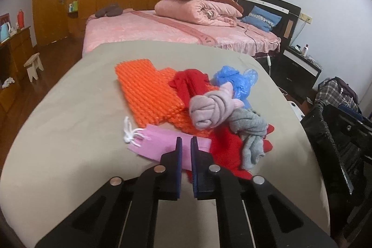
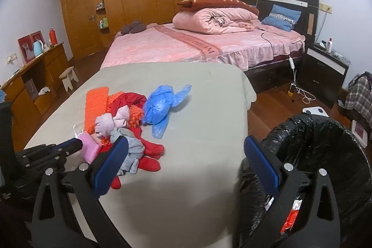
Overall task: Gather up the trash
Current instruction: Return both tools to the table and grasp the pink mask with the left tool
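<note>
Pink is what the left gripper (image 1: 185,143) has between its fingers: in the left wrist view the two blue pads are drawn nearly together over the near end of a flat pink pouch (image 1: 158,143) with a white drawstring (image 1: 131,133), which lies on the grey-covered desk (image 1: 69,131). The pouch sits at the near edge of a pile: an orange knobbly mat (image 1: 148,90), red cloth (image 1: 188,85), a rolled mauve sock (image 1: 209,110), a grey sock (image 1: 250,129) and a crumpled blue plastic bag (image 1: 234,80). To lift cleanly, I judge the pinch should take only the pouch; the red cloth lies just beside its right end and could be dragged along, so a straight rise before any sideways carry would be wise.

From the right wrist view, the left gripper (image 2: 78,143) comes in from the left and its tips meet the pink pouch (image 2: 89,147), which looks nipped at its edge. The right gripper (image 2: 186,152) hangs with its fingers spread wide and nothing between them, above bare desk (image 2: 197,178). A bin lined with a black bag (image 2: 325,143) stands just off the desk's right edge, with some rubbish already inside. The carry probably has to cross the right gripper's place, so keeping that one clear of the path, or using it to hold the liner's mouth open, seems sensible.
</note>
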Demonstrator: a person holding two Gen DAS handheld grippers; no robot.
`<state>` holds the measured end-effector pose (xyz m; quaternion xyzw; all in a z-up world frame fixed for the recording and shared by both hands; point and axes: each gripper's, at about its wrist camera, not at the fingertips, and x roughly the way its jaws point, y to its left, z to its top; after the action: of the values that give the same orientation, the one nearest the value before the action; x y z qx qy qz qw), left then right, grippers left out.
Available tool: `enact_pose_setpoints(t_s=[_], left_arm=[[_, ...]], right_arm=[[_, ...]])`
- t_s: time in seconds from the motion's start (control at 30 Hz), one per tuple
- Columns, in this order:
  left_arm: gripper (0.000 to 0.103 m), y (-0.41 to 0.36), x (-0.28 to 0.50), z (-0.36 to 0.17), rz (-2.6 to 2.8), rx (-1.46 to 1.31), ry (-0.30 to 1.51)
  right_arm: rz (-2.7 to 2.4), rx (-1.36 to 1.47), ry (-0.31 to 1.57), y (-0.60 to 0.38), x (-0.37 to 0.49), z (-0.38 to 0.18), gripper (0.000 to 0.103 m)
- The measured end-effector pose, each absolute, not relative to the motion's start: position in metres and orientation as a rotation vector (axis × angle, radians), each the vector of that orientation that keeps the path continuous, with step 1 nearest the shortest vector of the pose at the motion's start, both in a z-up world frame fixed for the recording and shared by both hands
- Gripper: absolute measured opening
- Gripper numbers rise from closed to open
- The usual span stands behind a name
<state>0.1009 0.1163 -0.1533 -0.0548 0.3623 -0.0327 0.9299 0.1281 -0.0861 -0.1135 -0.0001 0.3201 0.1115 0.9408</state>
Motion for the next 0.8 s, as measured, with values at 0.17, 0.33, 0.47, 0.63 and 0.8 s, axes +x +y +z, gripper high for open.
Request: enact_pose_setpoints(t_s=[0.17, 0.33, 0.47, 0.63, 0.8], left_arm=[[0.009, 0.125, 0.1, -0.154, -0.051, -0.118, 0.754], [0.06, 0.123, 0.105, -0.163, -0.041, -0.121, 0.774], [0.067, 0.121, 0.116, -0.176, -0.015, -0.112, 0.81], [0.075, 0.127, 0.129, -0.189, -0.014, -0.149, 0.866], [0.037, 0.124, 0.129, -0.187, -0.086, -0.143, 0.855]], right_arm=[[0.247, -0.007, 0.664, -0.077, 0.129, -0.118, 0.097], [0.249, -0.01, 0.673, -0.075, 0.131, -0.12, 0.097], [0.244, -0.009, 0.682, -0.076, 0.131, -0.123, 0.097], [0.245, -0.015, 0.695, -0.076, 0.134, -0.129, 0.097], [0.253, -0.019, 0.708, -0.07, 0.138, -0.135, 0.097]])
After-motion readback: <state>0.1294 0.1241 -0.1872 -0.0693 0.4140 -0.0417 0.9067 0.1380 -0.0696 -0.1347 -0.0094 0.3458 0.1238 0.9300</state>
